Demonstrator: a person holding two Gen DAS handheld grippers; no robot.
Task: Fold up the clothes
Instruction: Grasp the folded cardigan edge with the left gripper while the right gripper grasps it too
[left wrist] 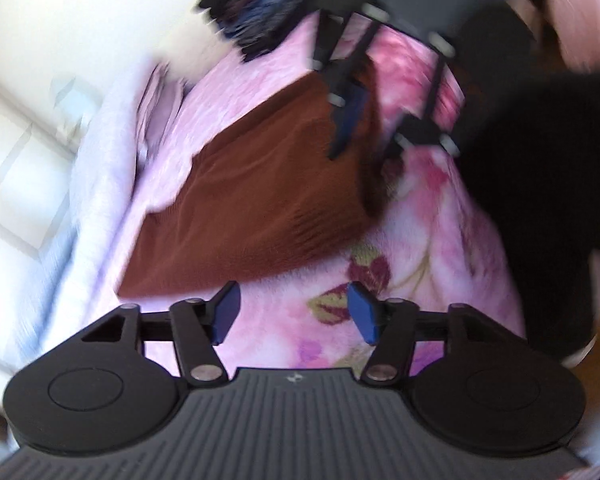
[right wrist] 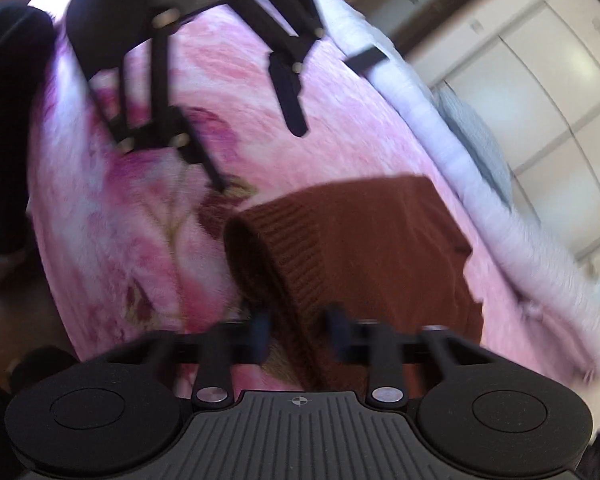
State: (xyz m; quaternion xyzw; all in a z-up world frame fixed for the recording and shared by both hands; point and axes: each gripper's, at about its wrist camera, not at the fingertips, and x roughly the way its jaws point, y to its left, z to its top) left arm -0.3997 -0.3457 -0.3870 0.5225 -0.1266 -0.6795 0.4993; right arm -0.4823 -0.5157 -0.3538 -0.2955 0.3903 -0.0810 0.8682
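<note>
Rust-brown knit sweater (right wrist: pixel 364 256) is being draped in folded stack on pink floral blanket (right wrist: pixel 112 208). Ribbed hem is being pinched between right gripper (right wrist: pixel 302 330) fingers. Left gripper (left wrist: pixel 294 312) is being held spread, empty, sweater beyond fingertips. Soft, light, floppy knit; doubled ribbed edge judged firmest hold.

Left wrist view, motion blur throughout. Left gripper (left wrist: pixel 294 312) in foreground, blue pads (left wrist: pixel 226 312) wide apart, nothing between them; it hangs over pink floral blanket (left wrist: pixel 428 240). Brown knit garment (left wrist: pixel 260 192) lies folded on blanket, ribbed hem toward lower right. Right gripper (left wrist: pixel 370 136) at garment's far right edge, one blue pad over the knit; grip state unclear. Dark striped fabric (left wrist: pixel 256 12) at top. Pale lavender bedding (left wrist: pixel 96 168) along left edge of the blanket
</note>
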